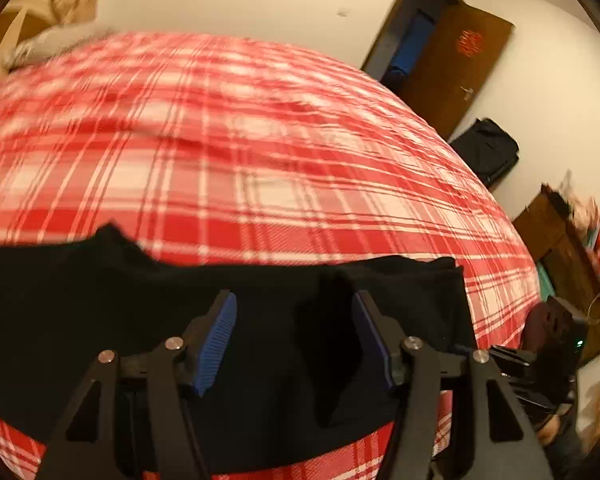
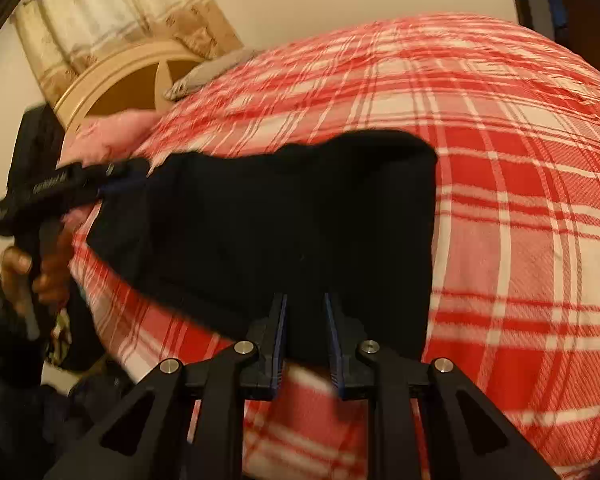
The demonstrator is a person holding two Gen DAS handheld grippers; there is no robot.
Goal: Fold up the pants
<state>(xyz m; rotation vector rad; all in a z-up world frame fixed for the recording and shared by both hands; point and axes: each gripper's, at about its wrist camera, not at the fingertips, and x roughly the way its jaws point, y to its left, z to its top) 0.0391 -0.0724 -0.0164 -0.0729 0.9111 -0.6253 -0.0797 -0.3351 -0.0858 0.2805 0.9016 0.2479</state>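
Black pants crosswise on plaid bedspread, both tongs gaping.

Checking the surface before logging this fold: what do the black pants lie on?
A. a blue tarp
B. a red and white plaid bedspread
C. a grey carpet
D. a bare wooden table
B: in both wrist views the pants rest on the red and white plaid bedspread, which spreads out around them.
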